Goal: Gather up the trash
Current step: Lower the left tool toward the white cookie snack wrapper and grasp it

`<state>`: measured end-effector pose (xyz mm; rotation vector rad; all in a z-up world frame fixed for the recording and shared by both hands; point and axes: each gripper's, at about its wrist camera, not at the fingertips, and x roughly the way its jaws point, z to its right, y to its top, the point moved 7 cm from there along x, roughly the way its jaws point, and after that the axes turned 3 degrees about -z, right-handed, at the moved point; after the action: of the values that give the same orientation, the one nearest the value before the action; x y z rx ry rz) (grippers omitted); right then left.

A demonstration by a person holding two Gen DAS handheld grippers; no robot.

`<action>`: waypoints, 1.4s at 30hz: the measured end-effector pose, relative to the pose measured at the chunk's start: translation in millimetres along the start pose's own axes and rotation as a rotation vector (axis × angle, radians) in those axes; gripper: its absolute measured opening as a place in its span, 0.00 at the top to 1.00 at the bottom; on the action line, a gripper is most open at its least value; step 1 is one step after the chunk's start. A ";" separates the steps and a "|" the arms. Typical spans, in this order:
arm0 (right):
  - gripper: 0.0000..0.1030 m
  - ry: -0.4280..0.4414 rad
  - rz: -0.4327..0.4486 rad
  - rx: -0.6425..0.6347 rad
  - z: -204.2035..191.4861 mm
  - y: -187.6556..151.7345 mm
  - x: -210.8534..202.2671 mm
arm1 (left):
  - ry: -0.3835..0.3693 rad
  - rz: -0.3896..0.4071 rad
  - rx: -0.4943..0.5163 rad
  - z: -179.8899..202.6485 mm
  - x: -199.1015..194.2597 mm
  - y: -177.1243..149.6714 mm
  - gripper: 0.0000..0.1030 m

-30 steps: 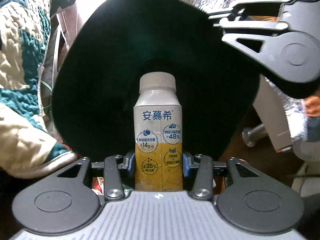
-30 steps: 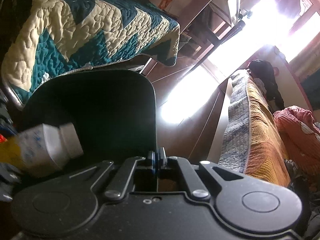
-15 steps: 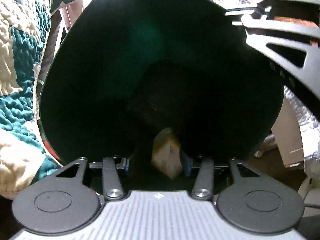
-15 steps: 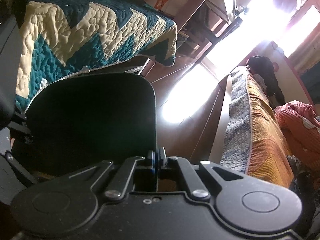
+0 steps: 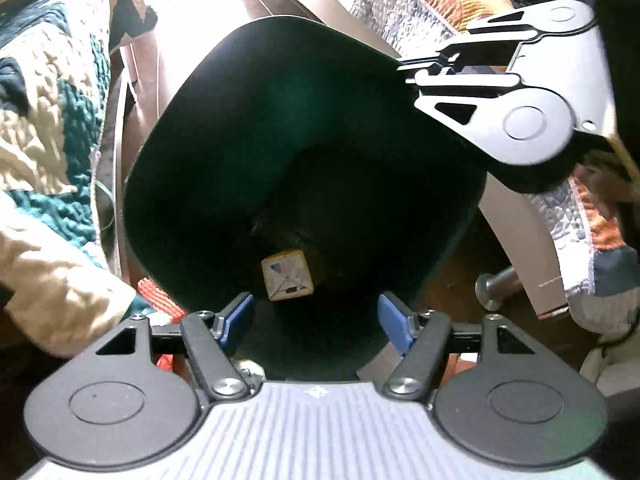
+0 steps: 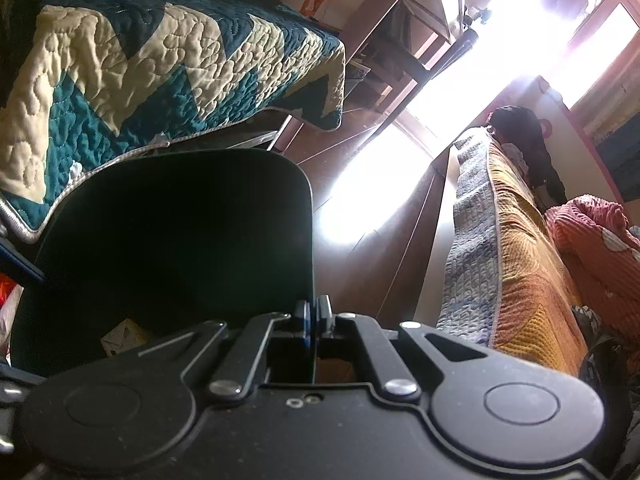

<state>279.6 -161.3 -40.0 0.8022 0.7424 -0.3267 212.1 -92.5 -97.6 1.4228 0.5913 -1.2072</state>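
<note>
One carton (image 5: pixel 287 275) inside dark bin (image 5: pixel 224 128), left tongs (image 5: pixel 314 322) wide, right tongs (image 6: pixel 313 314) pinching bin rim.

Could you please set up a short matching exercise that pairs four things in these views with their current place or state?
Things:
1. drink carton
2. left tool
3. right tool
4. zigzag quilt

Places or states:
A. clamped on the rim of the black bin
B. draped over a bed beside the bin
C. lying at the bottom of the bin
D. fingers spread apart, holding nothing, above the bin's mouth

Right pairs: 1-C, 2-D, 3-A, 4-B
</note>
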 end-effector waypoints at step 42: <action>0.98 -0.006 -0.014 0.026 0.8 2.6 1.7 | 0.113 -0.217 -0.217 -95.8 109.6 -109.2 0.19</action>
<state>282.5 -160.3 -39.4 0.8206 0.7401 -0.3520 187.4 -5.4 -255.4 1.2718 0.9460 -1.1948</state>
